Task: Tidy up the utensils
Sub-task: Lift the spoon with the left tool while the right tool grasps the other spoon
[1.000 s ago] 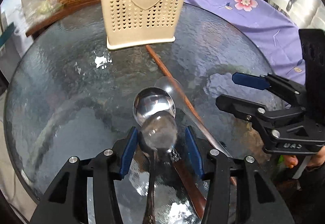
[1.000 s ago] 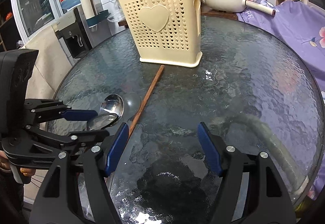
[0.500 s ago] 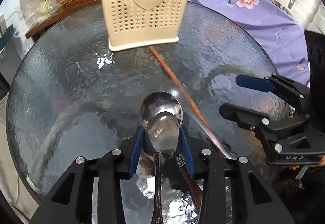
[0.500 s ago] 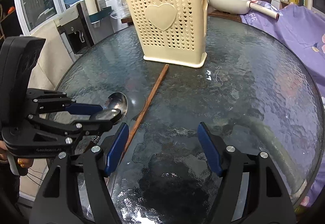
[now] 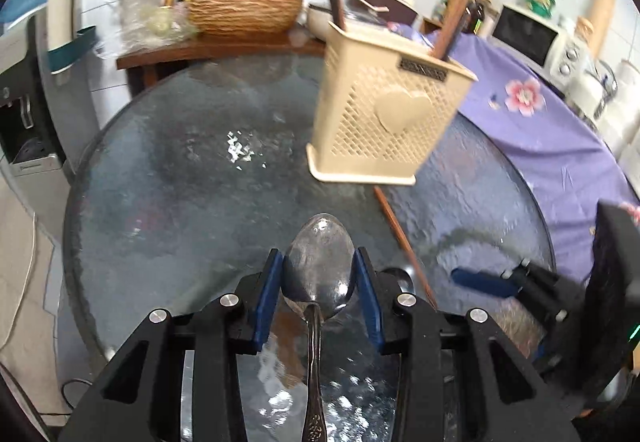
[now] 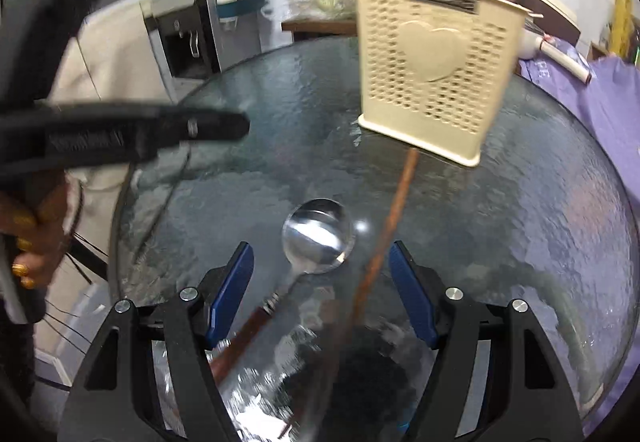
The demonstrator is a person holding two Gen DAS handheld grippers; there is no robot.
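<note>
My left gripper (image 5: pixel 318 284) is shut on a metal spoon (image 5: pixel 318 270), its bowl between the blue pads, lifted above the round glass table (image 5: pixel 180 181). A cream perforated utensil holder (image 5: pixel 384 125) with a heart stands at the back, with wooden handles sticking out of it. A large ladle (image 6: pixel 318 236) with a wooden handle and a long wooden chopstick (image 6: pixel 386 238) lie on the glass in front of my open, empty right gripper (image 6: pixel 322 290). The holder also shows in the right wrist view (image 6: pixel 434 81).
The left gripper's black body (image 6: pixel 120 135) crosses the left of the right wrist view. A purple flowered cloth (image 5: pixel 560 129) covers the surface to the right. A wicker basket (image 5: pixel 244 11) sits on a wooden shelf behind the table. A microwave (image 5: pixel 532 31) stands at the far right.
My left gripper closed on the spoon and lifted it off the glass, tilting up. My right gripper moved left, over the ladle and the chopstick.
</note>
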